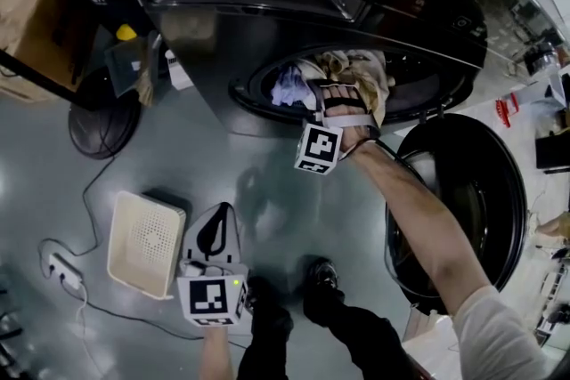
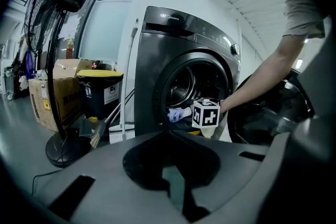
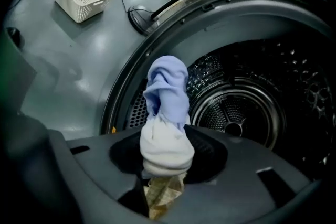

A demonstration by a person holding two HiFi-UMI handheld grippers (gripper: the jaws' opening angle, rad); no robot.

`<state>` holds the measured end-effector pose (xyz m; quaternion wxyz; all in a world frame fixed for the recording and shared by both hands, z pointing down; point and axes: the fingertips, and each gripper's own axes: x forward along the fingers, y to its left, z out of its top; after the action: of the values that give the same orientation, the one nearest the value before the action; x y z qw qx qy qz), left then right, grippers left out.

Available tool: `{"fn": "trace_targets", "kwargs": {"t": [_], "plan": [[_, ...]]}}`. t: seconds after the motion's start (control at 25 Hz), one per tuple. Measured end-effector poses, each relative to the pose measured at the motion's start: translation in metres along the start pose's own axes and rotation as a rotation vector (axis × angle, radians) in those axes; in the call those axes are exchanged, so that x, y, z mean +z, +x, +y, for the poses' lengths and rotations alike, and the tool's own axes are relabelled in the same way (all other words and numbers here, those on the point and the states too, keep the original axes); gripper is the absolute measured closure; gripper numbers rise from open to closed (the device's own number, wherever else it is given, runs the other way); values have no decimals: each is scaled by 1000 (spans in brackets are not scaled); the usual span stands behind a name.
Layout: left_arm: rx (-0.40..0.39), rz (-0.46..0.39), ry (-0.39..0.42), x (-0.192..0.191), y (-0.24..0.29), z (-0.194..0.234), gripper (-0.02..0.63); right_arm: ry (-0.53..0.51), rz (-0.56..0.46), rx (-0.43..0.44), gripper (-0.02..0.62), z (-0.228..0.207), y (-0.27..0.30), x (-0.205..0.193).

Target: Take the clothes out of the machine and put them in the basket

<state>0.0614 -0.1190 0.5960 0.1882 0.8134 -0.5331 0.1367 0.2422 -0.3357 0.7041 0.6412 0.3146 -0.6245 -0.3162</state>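
The dark Midea washing machine [image 1: 267, 40] stands with its door [image 1: 463, 200] swung open at the right. My right gripper [image 1: 334, 89] is at the drum mouth, shut on a bunched lavender-and-white cloth [image 3: 167, 113] with a beige patterned cloth [image 3: 160, 194] under it. The bundle stands up between the jaws in front of the steel drum [image 3: 247, 107]. More beige cloth [image 1: 356, 71] lies in the opening. My left gripper [image 1: 218, 214] hangs low over the floor beside the cream basket [image 1: 142, 243]; its jaws look shut with nothing in them.
A fan base [image 1: 102, 125] and a cable to a power strip [image 1: 64, 270] lie on the floor left of the machine. A yellow-lidded bin [image 2: 100, 92] and a cardboard box [image 2: 52, 94] stand further left. The person's feet [image 1: 316, 280] are between basket and door.
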Motion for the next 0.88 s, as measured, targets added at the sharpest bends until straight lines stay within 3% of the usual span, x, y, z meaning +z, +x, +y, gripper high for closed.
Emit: {"fn": "trace_targets", "kwargs": {"t": [0.36, 0.88], "plan": [[-39, 13, 0, 42, -29, -26, 588, 66, -65, -12, 430, -19, -71, 18], [-15, -5, -48, 101, -83, -36, 588, 232, -128, -24, 433, -65, -199, 18]]}}
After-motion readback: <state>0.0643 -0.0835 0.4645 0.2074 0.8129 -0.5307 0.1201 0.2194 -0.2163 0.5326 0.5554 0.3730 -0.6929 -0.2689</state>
